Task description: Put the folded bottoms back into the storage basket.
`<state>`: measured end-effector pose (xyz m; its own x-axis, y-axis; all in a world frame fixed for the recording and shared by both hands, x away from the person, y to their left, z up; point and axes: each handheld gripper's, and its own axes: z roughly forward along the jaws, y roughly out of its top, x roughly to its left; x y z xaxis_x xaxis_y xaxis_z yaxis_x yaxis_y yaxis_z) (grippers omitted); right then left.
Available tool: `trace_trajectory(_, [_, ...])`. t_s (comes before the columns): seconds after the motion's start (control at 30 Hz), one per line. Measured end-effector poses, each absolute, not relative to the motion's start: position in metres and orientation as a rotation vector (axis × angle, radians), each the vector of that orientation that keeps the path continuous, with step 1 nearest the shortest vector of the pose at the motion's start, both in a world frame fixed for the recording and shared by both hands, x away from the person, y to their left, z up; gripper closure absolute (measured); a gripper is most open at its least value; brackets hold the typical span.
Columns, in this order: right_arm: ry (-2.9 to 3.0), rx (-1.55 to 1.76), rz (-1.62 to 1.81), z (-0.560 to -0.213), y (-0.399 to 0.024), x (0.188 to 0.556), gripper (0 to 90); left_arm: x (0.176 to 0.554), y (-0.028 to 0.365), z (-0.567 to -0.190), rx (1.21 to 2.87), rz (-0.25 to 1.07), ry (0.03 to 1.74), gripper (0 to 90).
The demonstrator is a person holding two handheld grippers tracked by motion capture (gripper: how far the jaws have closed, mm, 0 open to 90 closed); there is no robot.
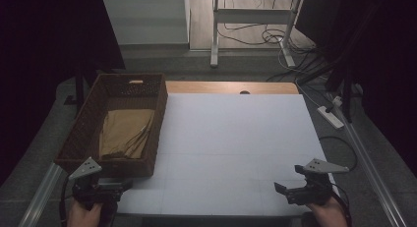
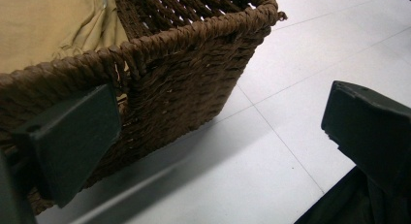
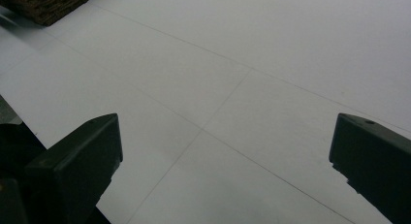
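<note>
Basket (image 1: 116,124), a dark woven one, stands at the left of the white bench (image 1: 236,148) in the high view, with a tan cloth (image 1: 125,133) lying folded inside it. The left hand-held gripper (image 1: 105,186) sits just in front of the basket's near wall, and the right hand-held gripper (image 1: 290,190) rests well apart at the bench's near right corner. In the left gripper view the jaws stand wide, one close against the wicker wall (image 2: 184,83), the cloth (image 2: 48,25) visible over the rim. In the right gripper view the jaws are also wide, holding nothing, above bare bench (image 3: 242,64). To reach the cloth cleanly, the left hand-held gripper likely needs to lift over the rim before dipping in, rather than pushing against the wall.
</note>
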<state>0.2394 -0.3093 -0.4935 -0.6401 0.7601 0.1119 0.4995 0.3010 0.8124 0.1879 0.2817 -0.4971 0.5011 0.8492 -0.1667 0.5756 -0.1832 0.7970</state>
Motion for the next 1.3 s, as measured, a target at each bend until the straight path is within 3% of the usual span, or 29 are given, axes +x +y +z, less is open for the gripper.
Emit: trace_trajectory(1.3, [2.189, 1.263, 1.231, -0.49, -0.341, 0.212, 0.0, 0.189, 0.282, -0.497, 1.881, 0.396, 1.183, 0.0])
